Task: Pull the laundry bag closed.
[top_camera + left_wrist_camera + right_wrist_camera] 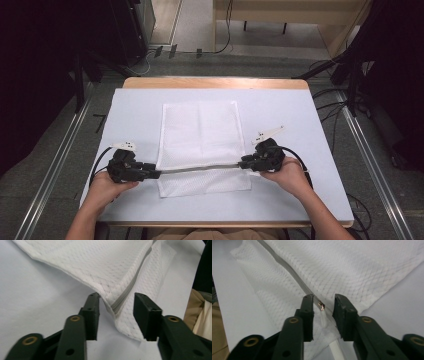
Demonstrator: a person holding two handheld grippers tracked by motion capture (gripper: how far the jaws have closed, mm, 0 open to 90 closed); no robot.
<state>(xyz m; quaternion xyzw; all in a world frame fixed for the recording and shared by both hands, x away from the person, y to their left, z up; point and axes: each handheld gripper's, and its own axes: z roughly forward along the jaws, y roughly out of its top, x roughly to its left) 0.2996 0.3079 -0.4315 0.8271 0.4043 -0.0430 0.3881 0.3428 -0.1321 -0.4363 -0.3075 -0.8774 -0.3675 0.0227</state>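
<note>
A white mesh bag [200, 135] lies flat on the pale table cover [285, 125], with a grey zipper [200, 168] running across its near part. My left gripper [156, 174] is at the zipper's left end. In the left gripper view its jaws [116, 298] stand open around the bag's raised corner and the zipper's end [122, 298], without pressing on them. My right gripper [243, 163] is at the zipper's right end. Its jaws [324, 300] are open too, with the brass zipper slider [321, 306] and its white pull tab [323, 318] between them.
The table's wooden far edge [215, 82] borders a grey floor with cables [330, 107] and dark stands [80, 80] at both sides. A person's hands hold the grippers from the near edge. Bare cover lies left and right of the bag.
</note>
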